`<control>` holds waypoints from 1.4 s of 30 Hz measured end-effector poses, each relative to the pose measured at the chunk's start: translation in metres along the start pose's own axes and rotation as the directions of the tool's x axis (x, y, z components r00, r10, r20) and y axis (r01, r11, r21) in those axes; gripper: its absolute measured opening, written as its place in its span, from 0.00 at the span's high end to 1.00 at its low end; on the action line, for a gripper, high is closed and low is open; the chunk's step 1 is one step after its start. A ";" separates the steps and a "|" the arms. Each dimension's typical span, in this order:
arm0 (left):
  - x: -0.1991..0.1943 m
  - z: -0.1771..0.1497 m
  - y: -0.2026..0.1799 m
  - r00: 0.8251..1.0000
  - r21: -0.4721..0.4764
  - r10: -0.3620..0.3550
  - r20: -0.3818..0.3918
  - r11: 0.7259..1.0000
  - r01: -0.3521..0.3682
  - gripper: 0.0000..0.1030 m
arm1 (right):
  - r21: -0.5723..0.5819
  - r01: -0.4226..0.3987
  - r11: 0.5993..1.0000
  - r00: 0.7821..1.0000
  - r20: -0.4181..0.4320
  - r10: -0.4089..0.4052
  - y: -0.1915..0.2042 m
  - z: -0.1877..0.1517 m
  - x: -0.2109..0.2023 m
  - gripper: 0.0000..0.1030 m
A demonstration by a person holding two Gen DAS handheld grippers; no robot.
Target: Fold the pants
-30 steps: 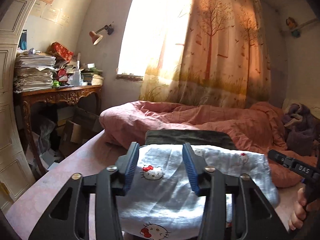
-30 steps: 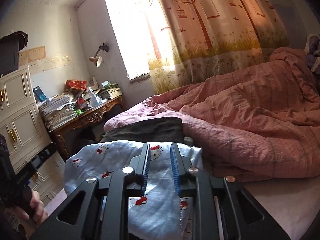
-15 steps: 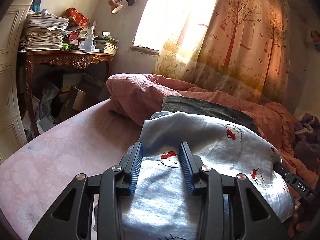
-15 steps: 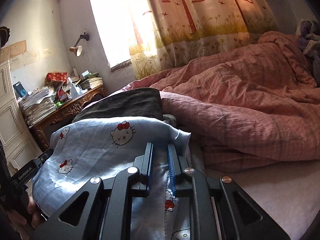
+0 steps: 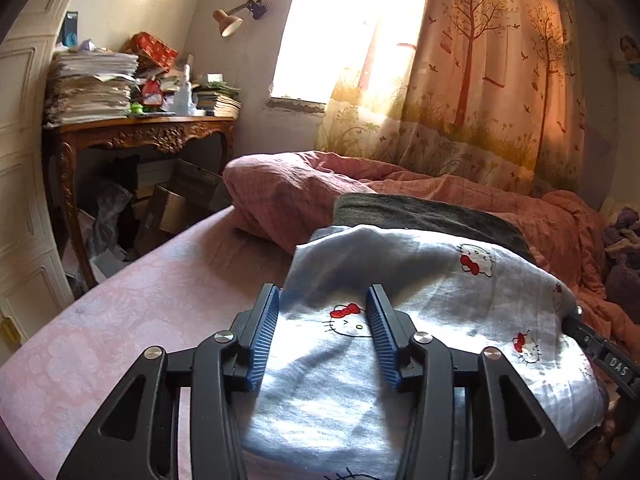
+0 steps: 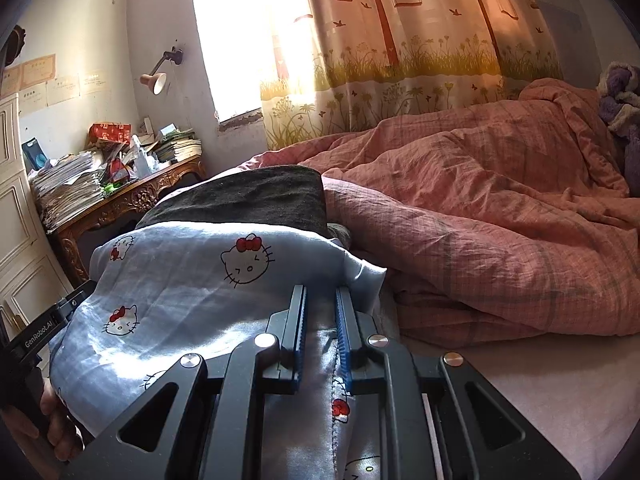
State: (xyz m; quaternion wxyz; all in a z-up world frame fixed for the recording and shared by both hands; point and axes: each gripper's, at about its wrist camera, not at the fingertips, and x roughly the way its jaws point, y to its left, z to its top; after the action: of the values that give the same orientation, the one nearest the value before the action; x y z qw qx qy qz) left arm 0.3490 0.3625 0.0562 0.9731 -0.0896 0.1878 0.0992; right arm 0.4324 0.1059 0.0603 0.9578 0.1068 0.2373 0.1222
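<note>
- Reaching forward over the bed [image 5: 132,312], I hold my left gripper [image 5: 322,332] low and level, its blue pads well apart and nothing pinched between them; the pale blue cat-print pants [image 5: 420,280] lie bunched under and between the two fingers.
- My right gripper [image 6: 322,324] points the same way from the other side of the pants [image 6: 192,280], its pads drawn close with only a narrow gap, and a fold of the blue cloth runs up through that gap. I cannot tell whether the pads truly bite the cloth or only flank it.
- The pants sit in a rounded heap on the bed, their far edge against a dark grey folded cloth [image 6: 248,200], which lies between the pants and the pink quilt [image 6: 480,216].
- Beyond the pants to the left stands the carved wooden desk [image 5: 148,132], piled with papers, under a wall lamp [image 5: 230,24].
- Behind the quilt hangs the tree-print curtain [image 6: 420,52].
- Hidden or cut off: the near end of the pants runs under both gripper bodies and off the bottom edge, so the waistband and legs cannot be told apart.
- My right gripper shows in the left view only as a black bar at the right edge, and my left hand [image 6: 56,428] shows only as a few fingertips at the corner of the right view.
</note>
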 end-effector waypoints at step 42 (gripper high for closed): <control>-0.228 0.030 -0.055 0.841 0.125 -0.036 0.540 0.991 -0.038 0.00 | -0.084 0.008 0.996 0.936 0.352 0.022 -0.005 0.051 -0.216 0.01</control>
State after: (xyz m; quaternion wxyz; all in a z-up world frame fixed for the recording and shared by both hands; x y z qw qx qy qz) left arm 0.1641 0.2798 0.1790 0.9902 0.0059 -0.0880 0.1084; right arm 0.2720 0.0322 0.1955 0.9880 0.0873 0.0563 0.1142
